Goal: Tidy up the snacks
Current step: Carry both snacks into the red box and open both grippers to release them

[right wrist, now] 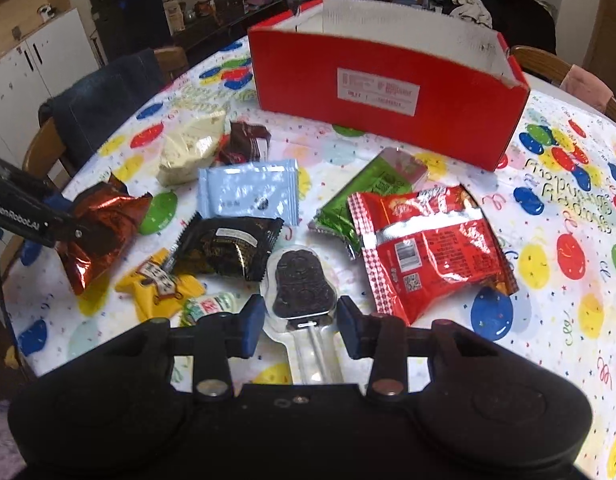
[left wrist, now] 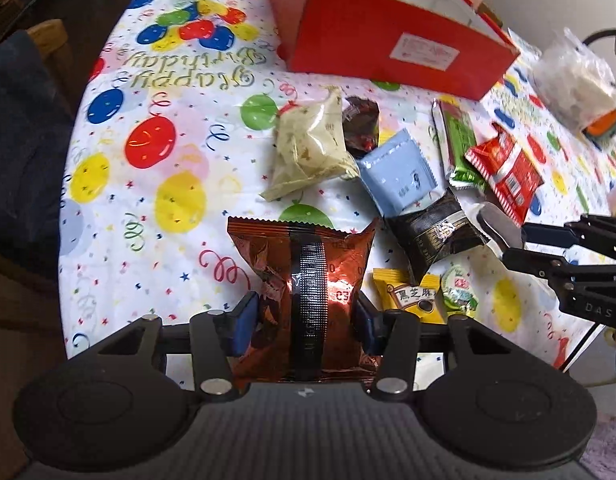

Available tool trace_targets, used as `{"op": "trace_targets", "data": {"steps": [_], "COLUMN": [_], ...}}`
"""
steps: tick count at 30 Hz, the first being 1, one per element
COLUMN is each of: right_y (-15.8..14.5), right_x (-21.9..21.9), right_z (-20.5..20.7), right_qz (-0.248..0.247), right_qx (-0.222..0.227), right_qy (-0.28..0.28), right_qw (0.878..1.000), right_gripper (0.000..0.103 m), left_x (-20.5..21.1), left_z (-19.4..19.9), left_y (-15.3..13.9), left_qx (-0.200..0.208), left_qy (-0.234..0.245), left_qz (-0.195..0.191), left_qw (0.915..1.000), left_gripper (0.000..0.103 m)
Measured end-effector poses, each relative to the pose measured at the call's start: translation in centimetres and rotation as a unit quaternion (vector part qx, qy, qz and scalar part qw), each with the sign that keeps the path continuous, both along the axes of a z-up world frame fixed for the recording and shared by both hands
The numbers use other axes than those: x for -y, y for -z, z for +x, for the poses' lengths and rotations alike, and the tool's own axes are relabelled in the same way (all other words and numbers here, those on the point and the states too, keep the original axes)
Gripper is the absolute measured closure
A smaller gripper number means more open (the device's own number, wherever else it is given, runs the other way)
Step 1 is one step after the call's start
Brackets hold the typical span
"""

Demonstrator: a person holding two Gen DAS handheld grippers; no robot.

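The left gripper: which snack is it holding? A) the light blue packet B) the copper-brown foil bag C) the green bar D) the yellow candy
B: the copper-brown foil bag sits pinched between the left gripper and its blue pads, while the other three lie untouched on the tablecloth.

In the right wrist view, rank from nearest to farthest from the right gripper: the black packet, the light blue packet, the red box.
From the right gripper:
1. Black packet, just ahead, left.
2. Light blue packet, behind the black one.
3. Red box, at the far back.
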State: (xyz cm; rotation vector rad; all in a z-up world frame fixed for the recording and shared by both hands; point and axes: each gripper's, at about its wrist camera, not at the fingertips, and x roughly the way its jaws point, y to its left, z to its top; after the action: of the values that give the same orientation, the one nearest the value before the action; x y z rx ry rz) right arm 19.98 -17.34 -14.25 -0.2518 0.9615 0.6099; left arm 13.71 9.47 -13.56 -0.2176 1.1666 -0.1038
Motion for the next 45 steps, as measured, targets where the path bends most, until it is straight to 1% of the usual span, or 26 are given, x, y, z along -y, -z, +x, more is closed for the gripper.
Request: {"op": "trace_targets", "data": {"steps": [4, 10, 15, 19, 25, 30, 35, 38, 42, 45], "right_y": [-1.9, -4.3, -5.8, -7.9, -10.8, -11.8, -12.1, -12.0, -11.6, -11.1], "right_x": [0.1, 0.2, 0.8, 1.2, 1.4, 1.4, 1.4, 1.4, 1.3, 0.7], "right_z": [-0.2, 0.5, 1.4, 3.0, 7.1, 11.2, 15.5, 18.1, 21.3, 23.2], "right_qz": [0.014, 0.030, 0.043, 0.055, 0.075, 0.081, 0.085, 0.085, 0.087, 0.078], "right_qx": [0.015, 0.038, 0.046, 0.059, 0.080, 0.089, 0.088, 0.080, 0.068, 0.066], "right_qy": [0.009, 0.024, 0.045, 0.056, 0.065, 0.068, 0.073, 0.077, 0.087, 0.087], "right_qw": [1.000, 0.999, 0.997, 0.995, 0.992, 0.990, 0.990, 0.990, 0.990, 0.991], "right_gripper": [0.065, 0.065, 0.065, 0.065, 0.065, 0.065, 0.065, 0.065, 0.065, 0.065], "left_x": [-0.5, -0.2, 0.8, 1.9, 3.7, 4.5, 4.8, 4.9, 5.2, 5.4], "left_z": [-0.6, -0.5, 0.7, 2.4, 6.4, 10.3, 14.5, 17.0, 20.1, 22.2], "left_y": [-1.6, -4.8, -6.6, -8.2, -10.5, -12.1, -12.8, -13.0, -13.1, -13.0], "left_qx": [0.019, 0.060, 0.074, 0.087, 0.105, 0.117, 0.115, 0.105, 0.093, 0.084], "left_qy": [-0.012, -0.010, -0.005, 0.001, -0.002, -0.008, -0.026, -0.030, -0.035, -0.043], "left_qz": [-0.006, -0.008, -0.006, 0.000, 0.012, 0.028, 0.039, 0.041, 0.053, 0.054], "left_qw": [0.9997, 0.9981, 0.9972, 0.9962, 0.9944, 0.9927, 0.9923, 0.9932, 0.9936, 0.9941], "left_gripper": [0.054, 0.054, 0.054, 0.054, 0.054, 0.054, 0.054, 0.054, 0.054, 0.054]}}
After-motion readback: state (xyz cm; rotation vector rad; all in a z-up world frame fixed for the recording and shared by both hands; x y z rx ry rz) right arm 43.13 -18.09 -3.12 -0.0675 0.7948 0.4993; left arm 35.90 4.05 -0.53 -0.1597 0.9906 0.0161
